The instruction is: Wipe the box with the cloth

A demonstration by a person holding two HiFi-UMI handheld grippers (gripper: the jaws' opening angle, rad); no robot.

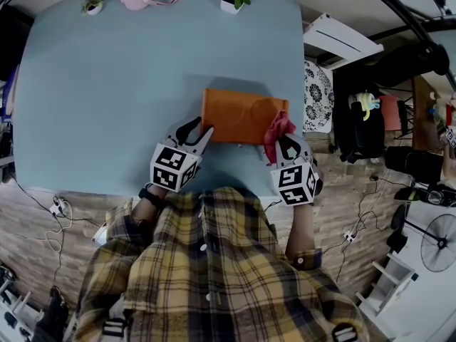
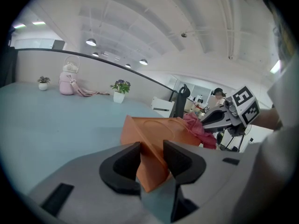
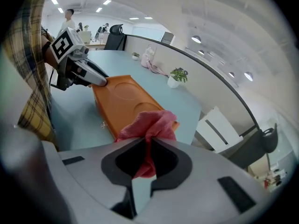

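**Box (image 1: 239, 116) steadied for the wipe**

Orange and flat, the box lies on the table (image 1: 107, 84) at the middle of the head view. Its long axis runs left to right across the frame.

The left gripper (image 1: 200, 131) has its jaws clamped on the box's lower left corner. The left gripper view shows that corner wedged between the pads, which the head view cannot settle.

The right gripper (image 1: 288, 143) pinches the pink cloth (image 1: 278, 127), jaws nearly together. The bunched cloth rests on the box's right end.

The rest of the top therefore stretches leftward from the cloth, toward the holding gripper. A stroke would likely run along the long axis, and the right hand is the nearer one.

Only the gripper views show the shallow round outline pressed into the top clearly; from above it is faint.
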